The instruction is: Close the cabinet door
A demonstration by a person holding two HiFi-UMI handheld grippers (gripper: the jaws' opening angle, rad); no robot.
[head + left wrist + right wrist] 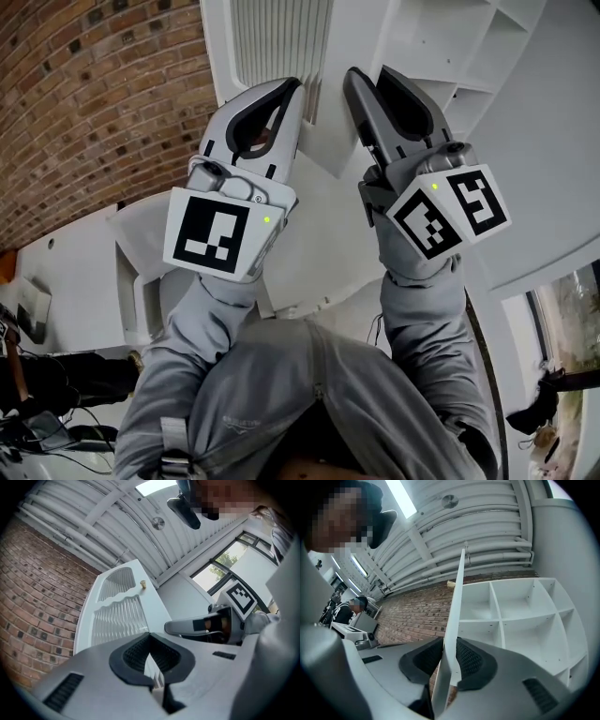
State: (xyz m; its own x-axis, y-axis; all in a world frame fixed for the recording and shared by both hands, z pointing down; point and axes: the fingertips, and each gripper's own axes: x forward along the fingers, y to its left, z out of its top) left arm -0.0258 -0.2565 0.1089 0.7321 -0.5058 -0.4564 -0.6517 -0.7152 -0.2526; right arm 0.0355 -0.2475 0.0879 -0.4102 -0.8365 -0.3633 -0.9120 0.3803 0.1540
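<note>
- Brick wall [412, 611] behind a white open-shelved cabinet [525, 616].
- Cabinet door [457, 597]: swung out from the shelves, seen edge-on, long axis upright.
- Right gripper [450, 639]: jaws pinching the door's edge.
- Left gripper [150, 634]: jaws pressed together, in front of the door's ribbed face.

The white, ribbed-panelled cabinet door [457, 597] stands open, edge-on beside the shelved cabinet [500, 625].

The cabinet door [119, 616] is smooth matt white board, the wall [84, 103] rough brick
</note>
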